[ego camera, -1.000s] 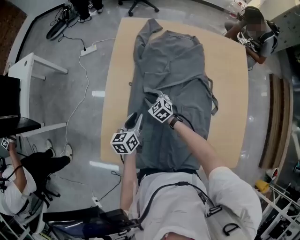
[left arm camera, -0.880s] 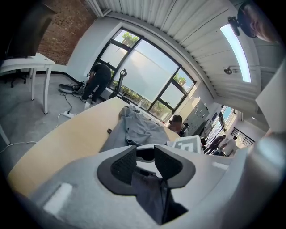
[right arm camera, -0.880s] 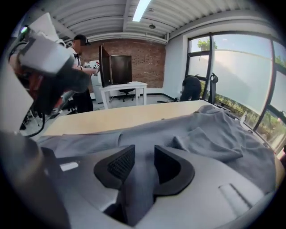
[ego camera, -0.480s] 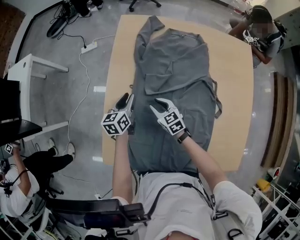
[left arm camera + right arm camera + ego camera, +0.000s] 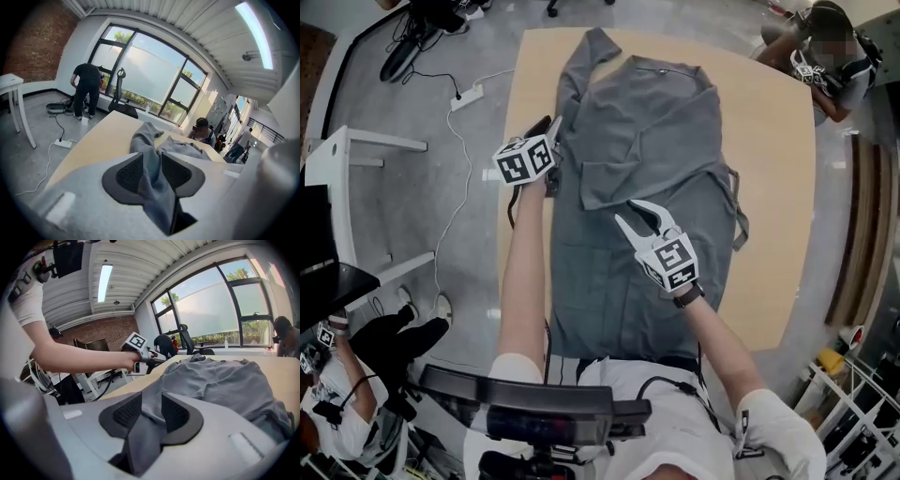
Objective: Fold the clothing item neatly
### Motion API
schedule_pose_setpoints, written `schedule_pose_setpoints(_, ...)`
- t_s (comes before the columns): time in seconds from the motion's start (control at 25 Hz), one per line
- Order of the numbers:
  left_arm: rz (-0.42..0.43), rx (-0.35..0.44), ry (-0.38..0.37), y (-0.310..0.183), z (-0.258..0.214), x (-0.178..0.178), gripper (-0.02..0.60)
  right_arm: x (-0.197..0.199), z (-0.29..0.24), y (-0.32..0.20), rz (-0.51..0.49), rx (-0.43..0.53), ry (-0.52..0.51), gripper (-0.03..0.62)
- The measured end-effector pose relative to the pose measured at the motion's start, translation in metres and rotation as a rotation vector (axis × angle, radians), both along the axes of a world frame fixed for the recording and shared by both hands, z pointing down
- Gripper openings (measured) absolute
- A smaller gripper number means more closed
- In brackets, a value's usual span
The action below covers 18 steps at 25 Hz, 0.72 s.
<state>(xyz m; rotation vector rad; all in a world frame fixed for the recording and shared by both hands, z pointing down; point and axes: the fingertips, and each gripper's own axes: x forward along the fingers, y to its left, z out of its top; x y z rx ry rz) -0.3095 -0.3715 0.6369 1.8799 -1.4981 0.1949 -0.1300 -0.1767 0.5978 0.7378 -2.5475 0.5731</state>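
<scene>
A grey garment (image 5: 652, 122) lies spread lengthwise on the tan table (image 5: 773, 141), with a folded flap across its middle. My left gripper (image 5: 550, 131) is at the garment's left edge, about halfway up the table. In the left gripper view its jaws (image 5: 152, 160) are shut on a fold of the grey cloth (image 5: 149, 140). My right gripper (image 5: 637, 214) is over the middle of the garment, just below the flap. Its pads (image 5: 151, 403) pinch grey cloth too, and the fabric (image 5: 220, 380) stretches away from them across the table.
A seated person (image 5: 825, 47) is at the table's far right corner. A white side table (image 5: 356, 150) stands on the left, with a power strip and cables (image 5: 469, 92) on the floor. Another person (image 5: 86, 89) stands by the windows beside an office chair (image 5: 123, 98).
My left gripper has travelled from the near left corner of the garment far up along its left edge. The right gripper has risen, rolled and shifted right toward the garment's middle.
</scene>
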Motion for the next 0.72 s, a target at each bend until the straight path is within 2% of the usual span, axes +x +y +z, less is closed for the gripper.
schedule_pose_setpoints(0.08,-0.022,-0.012,0.016,-0.036,0.012,-0.005,0.132,0.005,-0.004,0.002,-0.011,0.003,0.001,0.127)
schedule_pose_setpoints(0.12,-0.028,-0.015,0.001,-0.052,0.017,-0.008,0.132,0.010,-0.005,0.005,-0.017,0.000,0.003,0.127)
schedule_pose_setpoints(0.28,0.032,-0.030,-0.112,-0.117,0.030,-0.010,0.133,0.036,0.005,0.011,-0.028,0.024,0.052,0.126)
schedule_pose_setpoints(0.36,0.061,-0.057,-0.159,-0.145,0.037,-0.005,0.133,0.058,0.014,0.005,0.015,0.030,0.087,0.126)
schedule_pose_setpoints(0.48,0.073,-0.118,-0.228,-0.160,0.053,-0.010,0.143,0.083,0.020,0.001,0.112,-0.016,0.080,0.123)
schedule_pose_setpoints(0.64,0.092,-0.174,-0.293,-0.156,0.074,-0.018,0.145,0.093,0.019,0.000,0.146,-0.020,0.062,0.118)
schedule_pose_setpoints(0.72,0.087,-0.177,-0.320,-0.152,0.076,-0.018,0.092,0.098,0.021,0.000,0.158,-0.020,0.061,0.117)
